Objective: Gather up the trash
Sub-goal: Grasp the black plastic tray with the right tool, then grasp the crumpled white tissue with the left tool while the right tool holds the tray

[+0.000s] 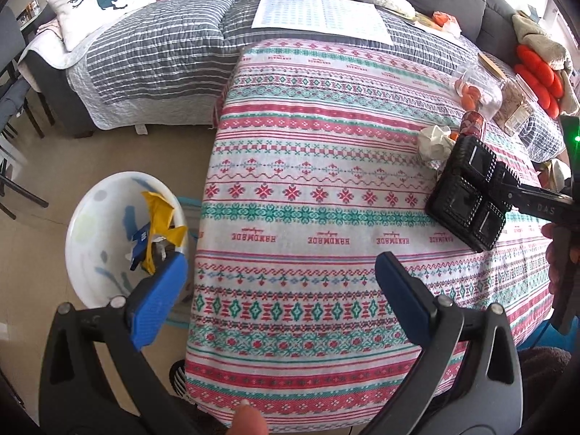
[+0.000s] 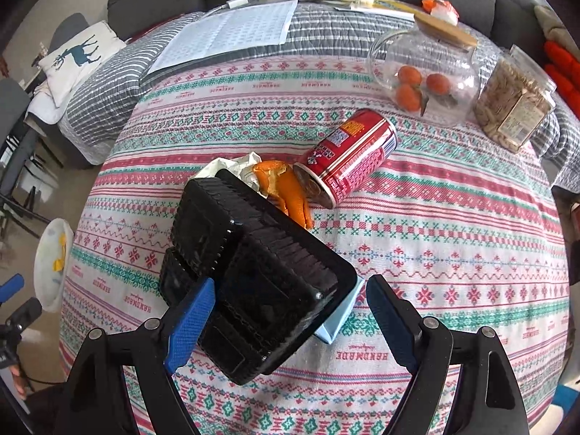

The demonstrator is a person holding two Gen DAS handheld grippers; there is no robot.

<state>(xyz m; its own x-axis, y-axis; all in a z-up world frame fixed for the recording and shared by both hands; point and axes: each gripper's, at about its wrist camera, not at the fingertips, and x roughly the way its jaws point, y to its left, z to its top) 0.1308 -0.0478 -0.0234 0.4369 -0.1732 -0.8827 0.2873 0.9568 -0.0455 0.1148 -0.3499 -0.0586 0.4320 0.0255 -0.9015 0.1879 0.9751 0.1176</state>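
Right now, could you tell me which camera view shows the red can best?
The right wrist view: the red can lies on its side, whole and near centre, its open end beside the orange peel. The left wrist view shows only a sliver of it behind the black tray.

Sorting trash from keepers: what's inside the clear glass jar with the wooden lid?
The glass jar holds three small oranges with a leaf or two. Its wooden lid is on. Nothing else shows through the glass, though glare hides part of its base.
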